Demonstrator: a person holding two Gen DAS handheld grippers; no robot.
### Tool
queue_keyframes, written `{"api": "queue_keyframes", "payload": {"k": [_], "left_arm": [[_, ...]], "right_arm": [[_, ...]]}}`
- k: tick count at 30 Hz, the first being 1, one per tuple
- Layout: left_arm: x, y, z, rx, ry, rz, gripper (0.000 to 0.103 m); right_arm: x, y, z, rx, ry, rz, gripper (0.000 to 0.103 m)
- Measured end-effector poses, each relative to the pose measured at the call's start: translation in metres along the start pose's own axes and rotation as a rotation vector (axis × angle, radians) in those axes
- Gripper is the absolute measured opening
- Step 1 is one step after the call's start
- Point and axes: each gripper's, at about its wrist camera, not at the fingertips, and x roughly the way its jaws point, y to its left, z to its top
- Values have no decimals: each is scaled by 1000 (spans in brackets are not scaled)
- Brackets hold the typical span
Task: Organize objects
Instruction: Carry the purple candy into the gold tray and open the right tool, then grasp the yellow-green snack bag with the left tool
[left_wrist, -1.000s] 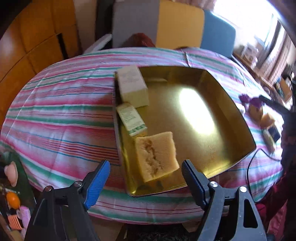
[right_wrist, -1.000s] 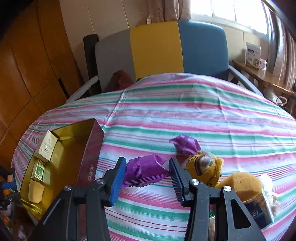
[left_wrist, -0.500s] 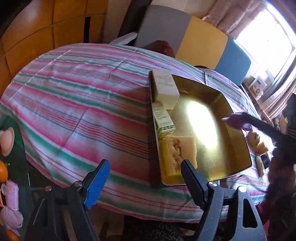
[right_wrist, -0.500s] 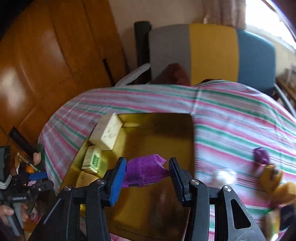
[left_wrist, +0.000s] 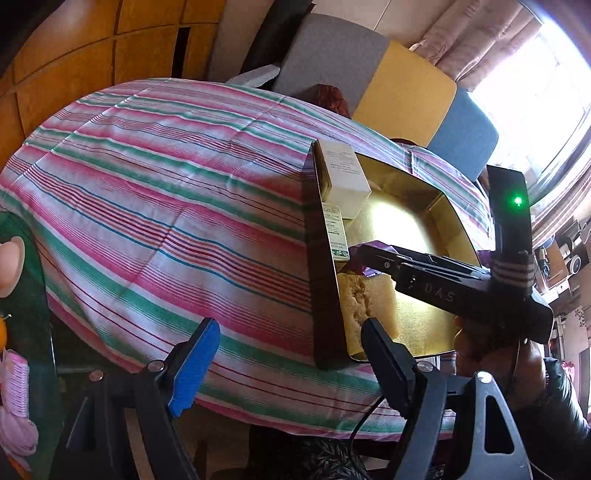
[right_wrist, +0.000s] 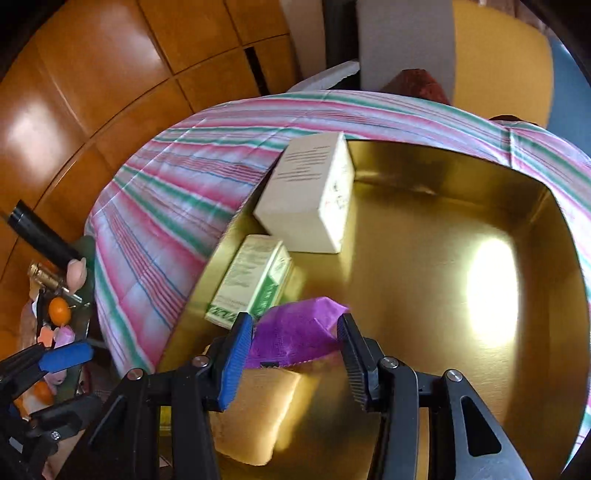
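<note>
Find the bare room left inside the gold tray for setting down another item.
The gold tray is crowded along its left wall: white box, green carton, sponge. Its middle and right side, up to the far and right walls, are bare.

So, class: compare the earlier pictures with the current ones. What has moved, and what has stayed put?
The right gripper, shut on the purple packet, carried it from the striped cloth to over the gold tray. The two boxes and the sponge stayed put; the left gripper remains open and empty.
</note>
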Motion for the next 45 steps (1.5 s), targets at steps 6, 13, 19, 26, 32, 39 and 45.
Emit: {"api": "queue_keyframes", "payload": {"k": [6,13,19,26,32,39,45], "left_arm": [[-6,-4,1,11,-22,4,79],[-11,-21,-3,84,-51,33,80],[-7,-49,-11,205,-70,40,81],[4,-88,-14,302,-46,-1,81],[11,-132,-14,382,-11,-97,81],[22,-198,-17,464,61,-222,79],[26,-274,-28,593,107,-327,79]], "right_arm": [[-18,-6,-3,29,-59,10,69],[-58,-25,-10,94,-132,-2,80],[-105,-63,-33,131,-193,-66,89],[-158,-136,-70,258,-207,-166,91],[-216,-216,-110,420,-235,-292,91],[-288,-313,-168,741,-340,-437,91],[-302,-351,-210,908,-406,-378,91]]}}
